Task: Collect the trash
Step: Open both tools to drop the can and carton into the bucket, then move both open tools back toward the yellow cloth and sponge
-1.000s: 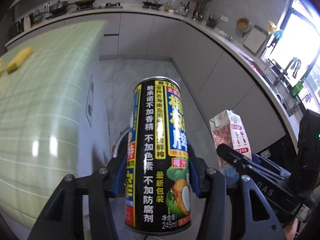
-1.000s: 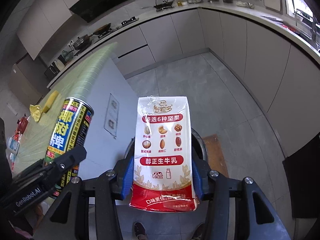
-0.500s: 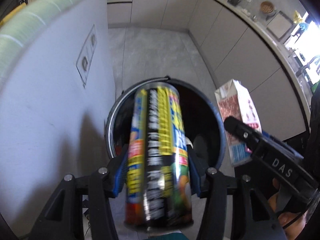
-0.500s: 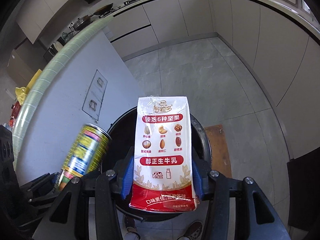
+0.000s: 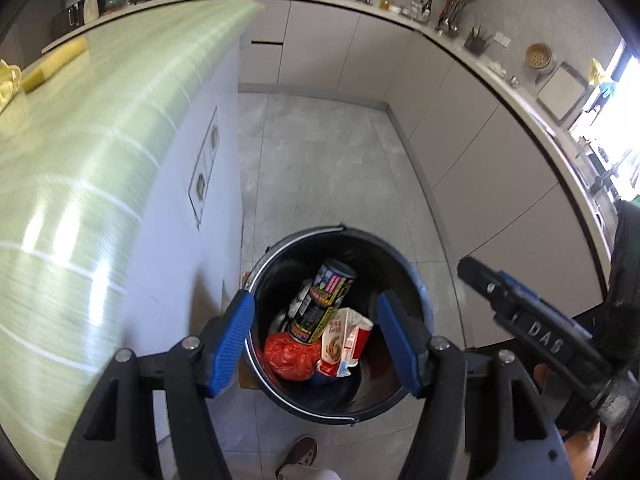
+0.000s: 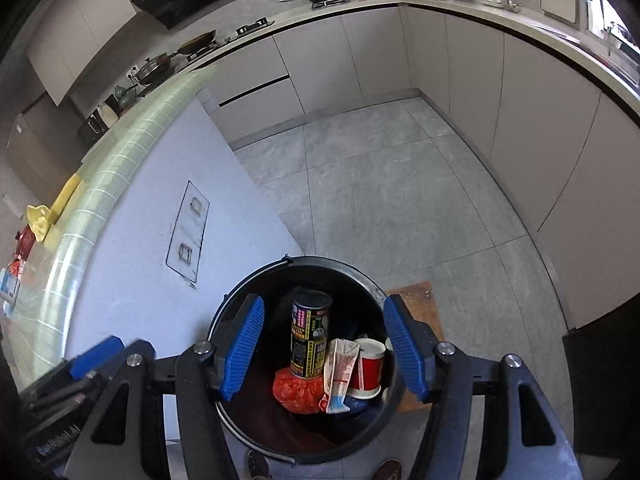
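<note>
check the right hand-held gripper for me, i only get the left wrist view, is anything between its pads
Observer: Nothing. The right hand-held gripper is opening, empty, above the black bucket.
Operator: what's hidden behind the milk carton
Observer: A red paper cup stands right beside the milk carton.
Operator: any trash left on the counter
Observer: On the counter, a small red item sits next to the yellow cloth. It is too small to identify.
</note>
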Tool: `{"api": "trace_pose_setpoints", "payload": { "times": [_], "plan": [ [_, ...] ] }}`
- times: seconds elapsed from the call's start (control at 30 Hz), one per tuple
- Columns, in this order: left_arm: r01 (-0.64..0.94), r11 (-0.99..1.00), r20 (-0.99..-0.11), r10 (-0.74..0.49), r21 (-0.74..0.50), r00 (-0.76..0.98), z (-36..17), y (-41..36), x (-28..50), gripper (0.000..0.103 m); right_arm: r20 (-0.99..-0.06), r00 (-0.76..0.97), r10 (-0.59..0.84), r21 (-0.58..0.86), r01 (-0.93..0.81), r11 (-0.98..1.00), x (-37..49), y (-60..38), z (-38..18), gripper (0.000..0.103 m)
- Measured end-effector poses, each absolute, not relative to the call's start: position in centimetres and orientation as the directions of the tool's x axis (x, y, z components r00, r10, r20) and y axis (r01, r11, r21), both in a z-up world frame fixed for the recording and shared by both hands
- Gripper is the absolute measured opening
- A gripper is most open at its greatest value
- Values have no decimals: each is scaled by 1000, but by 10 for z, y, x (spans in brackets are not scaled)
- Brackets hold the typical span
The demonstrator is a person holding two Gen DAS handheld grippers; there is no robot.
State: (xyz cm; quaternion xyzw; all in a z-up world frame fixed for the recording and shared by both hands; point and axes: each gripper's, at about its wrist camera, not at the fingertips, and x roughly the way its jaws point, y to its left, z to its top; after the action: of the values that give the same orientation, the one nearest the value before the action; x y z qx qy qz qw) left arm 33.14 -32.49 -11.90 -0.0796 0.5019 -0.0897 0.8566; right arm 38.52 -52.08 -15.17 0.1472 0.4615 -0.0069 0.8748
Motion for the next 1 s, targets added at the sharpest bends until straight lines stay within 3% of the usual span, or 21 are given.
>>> {"api": "trace_pose_setpoints", "payload": {
  "times": [0.27,0.47,0.53,0.7,0.83,1.0],
  "plan": [
    [116,969,-833,-247,-219,495,-87,-302,331,66,-823,557,107,249,187,950,365,-501,-121,65],
    [171,962,-821,-270,-212,503,-66,-288,323,66,-865,497,69,221,253,942,344,-480,-115,73],
    [192,959,-816,-280,-210,505,-58,-284,320,66,-874,484,42,197,273,942,336,-474,-110,81],
    [230,949,-799,-305,-214,519,-42,-263,313,66,-889,459,-6,137,277,951,320,-452,-90,84],
    [247,945,-788,-317,-215,527,-30,-231,310,66,-839,515,-176,-27,284,959,308,-421,-58,84],
    [250,943,-777,-323,-218,540,-23,-180,307,66,-773,616,-155,29,278,960,303,-379,-17,84]
  ]
}}
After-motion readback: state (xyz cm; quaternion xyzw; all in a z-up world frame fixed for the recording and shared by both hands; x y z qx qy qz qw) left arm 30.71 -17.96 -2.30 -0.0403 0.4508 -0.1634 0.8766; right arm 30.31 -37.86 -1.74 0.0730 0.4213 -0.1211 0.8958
